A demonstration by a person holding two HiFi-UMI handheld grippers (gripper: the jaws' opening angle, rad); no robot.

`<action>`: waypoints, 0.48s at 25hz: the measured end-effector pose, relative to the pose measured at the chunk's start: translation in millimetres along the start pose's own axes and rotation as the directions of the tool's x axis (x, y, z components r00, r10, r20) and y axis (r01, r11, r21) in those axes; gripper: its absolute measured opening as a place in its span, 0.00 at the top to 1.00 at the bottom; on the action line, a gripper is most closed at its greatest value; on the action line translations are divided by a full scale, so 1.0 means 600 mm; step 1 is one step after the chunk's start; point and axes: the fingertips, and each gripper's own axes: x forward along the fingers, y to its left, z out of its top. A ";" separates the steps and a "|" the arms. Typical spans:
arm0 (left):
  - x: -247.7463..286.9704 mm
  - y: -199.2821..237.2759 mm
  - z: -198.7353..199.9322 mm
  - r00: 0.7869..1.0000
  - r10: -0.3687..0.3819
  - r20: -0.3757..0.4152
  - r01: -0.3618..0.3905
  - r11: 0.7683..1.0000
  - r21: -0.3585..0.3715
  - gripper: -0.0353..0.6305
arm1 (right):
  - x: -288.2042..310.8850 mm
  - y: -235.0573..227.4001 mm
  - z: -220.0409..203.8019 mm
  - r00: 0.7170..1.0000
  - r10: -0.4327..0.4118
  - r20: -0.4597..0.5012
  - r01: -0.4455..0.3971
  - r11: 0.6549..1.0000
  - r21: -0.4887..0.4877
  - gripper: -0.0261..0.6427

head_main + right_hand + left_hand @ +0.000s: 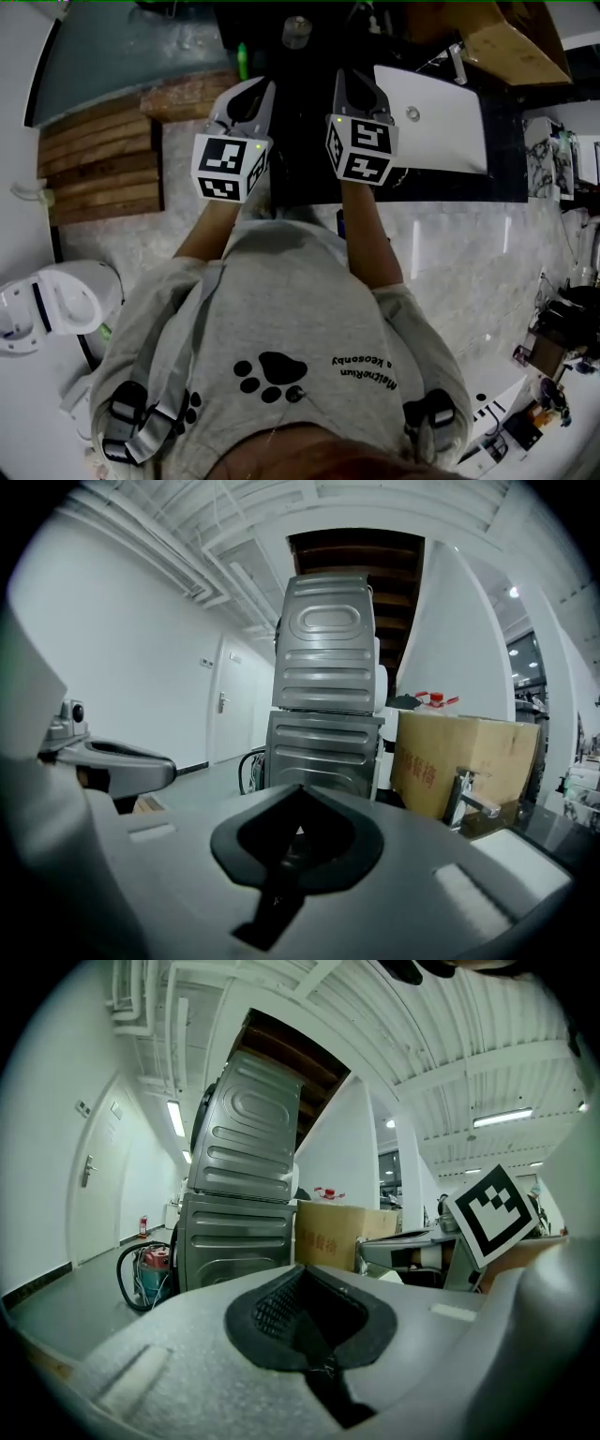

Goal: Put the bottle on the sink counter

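From above, my left gripper (pixel 255 96) and my right gripper (pixel 359 84) are held side by side, level, in front of the person's chest, over the dark sink counter (pixel 506 183). The white basin (pixel 436 131) with its tap (pixel 457 62) lies just right of the right gripper. A small green bottle-like thing (pixel 242 61) stands beyond the left gripper, too small to be sure of. In the gripper views the left gripper (pixel 305 1283) and the right gripper (pixel 298 803) both have their jaws together with nothing between them.
Two stacked grey machines (pixel 323 714) stand ahead, with a cardboard box (pixel 464 761) and the tap (pixel 469 803) to their right. A vacuum cleaner (pixel 150 1274) sits on the floor at left. Wooden slats (pixel 103 169) and a white toilet (pixel 56 305) lie to the person's left.
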 end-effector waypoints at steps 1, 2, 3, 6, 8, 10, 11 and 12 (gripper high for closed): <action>-0.009 -0.007 0.003 1.000 -0.003 0.005 0.003 1.000 -0.002 0.95 | -0.012 0.002 0.004 1.000 -0.005 0.010 0.005 1.000 0.001 0.96; -0.017 -0.013 0.005 1.000 -0.006 0.010 0.006 1.000 -0.004 0.95 | -0.024 0.005 0.007 1.000 -0.009 0.019 0.009 1.000 0.005 0.96; -0.026 -0.019 0.008 1.000 -0.008 0.015 0.008 1.000 -0.005 0.95 | -0.036 0.008 0.010 1.000 -0.012 0.027 0.011 1.000 0.010 0.96; -0.043 -0.032 0.018 1.000 -0.010 0.026 0.010 1.000 -0.005 0.95 | -0.066 0.018 0.019 0.999 -0.009 0.053 0.007 1.000 0.025 0.96; -0.054 -0.040 0.024 1.000 -0.010 0.024 0.010 1.000 0.008 0.95 | -0.089 0.028 0.028 0.998 0.005 0.070 -0.007 0.999 0.036 0.96; -0.068 -0.050 0.029 1.000 -0.009 0.024 0.009 1.000 0.023 0.95 | -0.116 0.040 0.039 0.996 0.024 0.089 -0.028 0.999 0.044 0.96; -0.074 -0.054 0.033 1.000 -0.008 0.029 0.007 1.000 0.023 0.95 | -0.129 0.046 0.044 0.994 0.033 0.100 -0.038 0.998 0.043 0.96; -0.080 -0.058 0.037 0.999 -0.004 0.038 0.004 1.000 0.020 0.95 | -0.140 0.052 0.049 0.993 0.043 0.111 -0.047 0.998 0.040 0.96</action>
